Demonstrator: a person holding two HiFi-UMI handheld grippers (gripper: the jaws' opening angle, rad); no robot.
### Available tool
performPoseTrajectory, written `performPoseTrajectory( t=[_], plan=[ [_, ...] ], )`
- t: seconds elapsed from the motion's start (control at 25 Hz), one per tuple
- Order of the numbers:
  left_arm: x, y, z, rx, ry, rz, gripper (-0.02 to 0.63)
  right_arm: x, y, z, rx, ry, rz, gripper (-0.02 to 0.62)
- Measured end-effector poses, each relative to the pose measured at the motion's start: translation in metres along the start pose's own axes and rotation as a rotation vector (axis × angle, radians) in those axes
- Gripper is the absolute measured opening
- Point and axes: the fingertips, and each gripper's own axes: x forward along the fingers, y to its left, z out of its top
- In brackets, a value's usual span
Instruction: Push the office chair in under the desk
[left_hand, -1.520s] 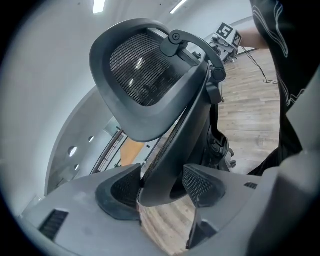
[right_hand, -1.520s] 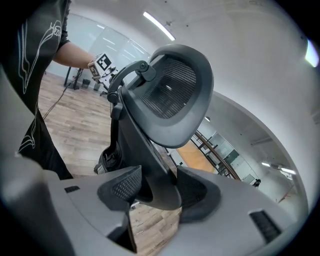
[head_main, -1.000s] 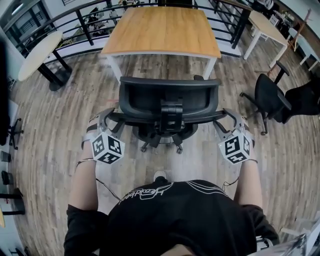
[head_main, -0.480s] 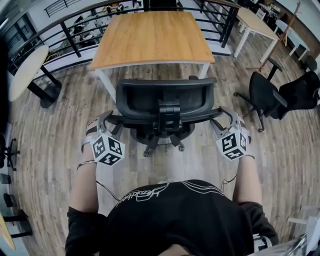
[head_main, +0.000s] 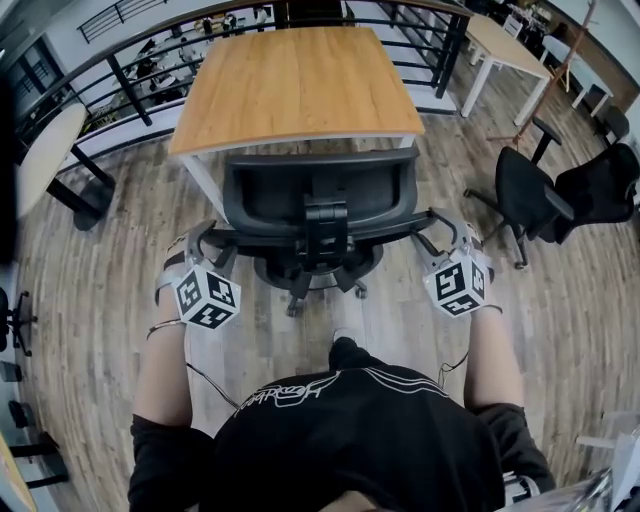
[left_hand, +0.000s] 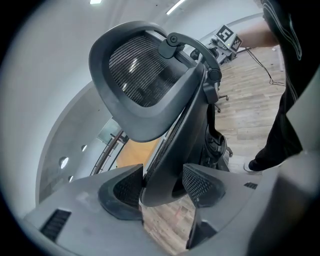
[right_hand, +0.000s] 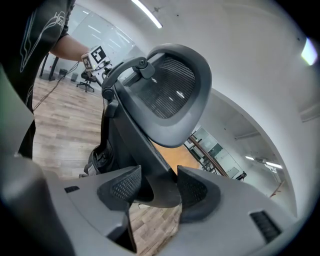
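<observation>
Wood-plank floor (head_main: 90, 300) on what looks like a mezzanine, black railing (head_main: 130, 60) round the far side, and a desk with a light wooden tabletop (head_main: 290, 80) on white legs straight ahead of the person.

Between person and desk sits the black mesh-back office chair (head_main: 320, 195), its back turned to the person. From the head view, the top of the backrest just about meets the desk's near edge. How far under the seat sits I can't tell, the backrest hides it.

Both grippers are on the dark bar (head_main: 330, 235) that runs left-right across the back of the chair. The left gripper (head_main: 205, 245) is clamped on its left end, jaws narrow with the dark plastic filling the gap. The right gripper (head_main: 445, 232) has the right end the same way. Each gripper view shows the pads touching the bar on both sides.

What matters here: that bar lies roughly parallel to the desk's near edge, and the desk is dead ahead of both grippers, neither one nearer. The backrest looks like it fits between the white legs. So I'd guess a straight, even shove from both sides; push one harder and the chair probably swivels toward a leg.
</observation>
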Motion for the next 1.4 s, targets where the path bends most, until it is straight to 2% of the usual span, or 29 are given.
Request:
performPoseTrajectory(
  t=[0.28,0.6,1.04,1.24,1.4],
  plan=[
    [0.038,0.021,0.005,-0.016,0.038,0.005,0.244,0.042,-0.025,-0.001,-0.007,-0.040,0.012,0.249],
    [0.071,0.041,0.014,-0.028,0.070,0.050,0.245,0.075,-0.051,-0.004,-0.022,-0.070,0.021,0.249],
    [0.136,0.083,0.027,-0.022,0.118,0.096,0.245,0.134,-0.092,-0.006,-0.031,-0.111,-0.015,0.247],
    [0.155,0.096,0.029,-0.010,0.137,0.088,0.245,0.149,-0.100,-0.004,-0.032,-0.104,-0.016,0.247],
    [0.169,0.108,0.033,0.001,0.116,0.071,0.245,0.163,-0.110,-0.002,-0.029,-0.097,-0.025,0.247]
  ],
)
